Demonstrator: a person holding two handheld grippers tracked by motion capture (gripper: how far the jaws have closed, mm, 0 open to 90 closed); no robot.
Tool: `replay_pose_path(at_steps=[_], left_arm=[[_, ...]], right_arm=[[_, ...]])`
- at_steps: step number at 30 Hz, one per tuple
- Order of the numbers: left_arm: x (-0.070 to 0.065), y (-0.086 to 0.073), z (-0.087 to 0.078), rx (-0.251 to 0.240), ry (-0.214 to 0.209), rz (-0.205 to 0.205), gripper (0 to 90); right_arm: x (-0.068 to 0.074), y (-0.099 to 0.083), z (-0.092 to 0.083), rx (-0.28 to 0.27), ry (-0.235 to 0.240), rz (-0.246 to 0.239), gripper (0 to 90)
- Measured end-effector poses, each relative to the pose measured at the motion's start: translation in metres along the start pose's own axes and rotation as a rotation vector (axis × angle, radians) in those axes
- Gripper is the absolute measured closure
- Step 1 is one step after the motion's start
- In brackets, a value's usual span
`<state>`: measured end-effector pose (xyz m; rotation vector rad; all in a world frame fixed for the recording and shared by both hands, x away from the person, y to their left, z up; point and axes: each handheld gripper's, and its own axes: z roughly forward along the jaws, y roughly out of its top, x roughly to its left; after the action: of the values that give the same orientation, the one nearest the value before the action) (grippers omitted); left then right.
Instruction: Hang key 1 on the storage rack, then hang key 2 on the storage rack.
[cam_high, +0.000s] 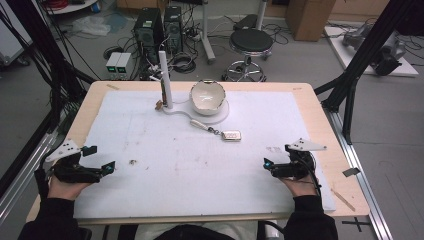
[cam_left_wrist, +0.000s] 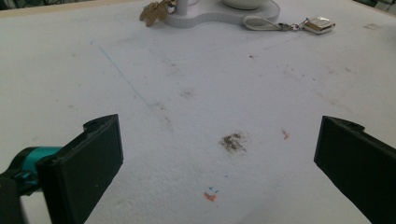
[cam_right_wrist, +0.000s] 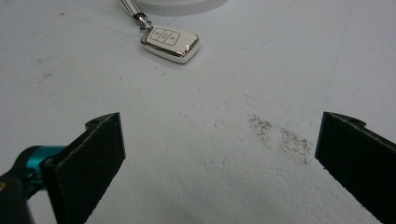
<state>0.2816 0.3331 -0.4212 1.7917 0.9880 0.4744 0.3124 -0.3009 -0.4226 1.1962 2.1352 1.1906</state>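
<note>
Beyond both wide-open grippers (cam_high: 97, 157) (cam_high: 276, 156), the bowl (cam_high: 207, 97) looks empty, key fob (cam_high: 231, 135) nearby

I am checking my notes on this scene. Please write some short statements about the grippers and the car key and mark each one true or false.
1. The car key lies flat on the white mat. True.
2. The right gripper is shut on the key. False: its jaws stand wide apart with nothing between them, and the key lies ahead of them.
3. The left gripper is open. True.
4. The key lies inside the white bowl. False: it lies on the mat in front of the bowl.
5. A strap is attached to the key. True.
</note>
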Motion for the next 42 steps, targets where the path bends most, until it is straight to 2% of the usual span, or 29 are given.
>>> replay_pose_path(at_steps=[13, 25, 30, 36, 42], left_arm=[[0.0, -0.011, 0.003, 0.019, -0.001, -0.001, 1.7], [0.001, -0.013, 0.001, 0.01, -0.005, -0.005, 1.7], [0.0, -0.014, 0.001, 0.013, -0.002, -0.006, 1.7], [0.0, -0.015, 0.001, 0.014, -0.007, -0.007, 1.7], [0.0, -0.014, 0.001, 0.006, -0.009, -0.014, 1.7]], right_arm=[[0.002, 0.0, 0.003, 0.02, 0.005, 0.0, 0.6], [0.012, 0.011, 0.012, 0.041, 0.015, -0.039, 0.6], [0.017, 0.018, 0.016, 0.054, 0.026, -0.062, 0.6], [0.024, 0.033, 0.024, 0.096, 0.035, -0.112, 0.6], [0.025, 0.041, 0.033, 0.104, 0.069, -0.09, 0.6]])
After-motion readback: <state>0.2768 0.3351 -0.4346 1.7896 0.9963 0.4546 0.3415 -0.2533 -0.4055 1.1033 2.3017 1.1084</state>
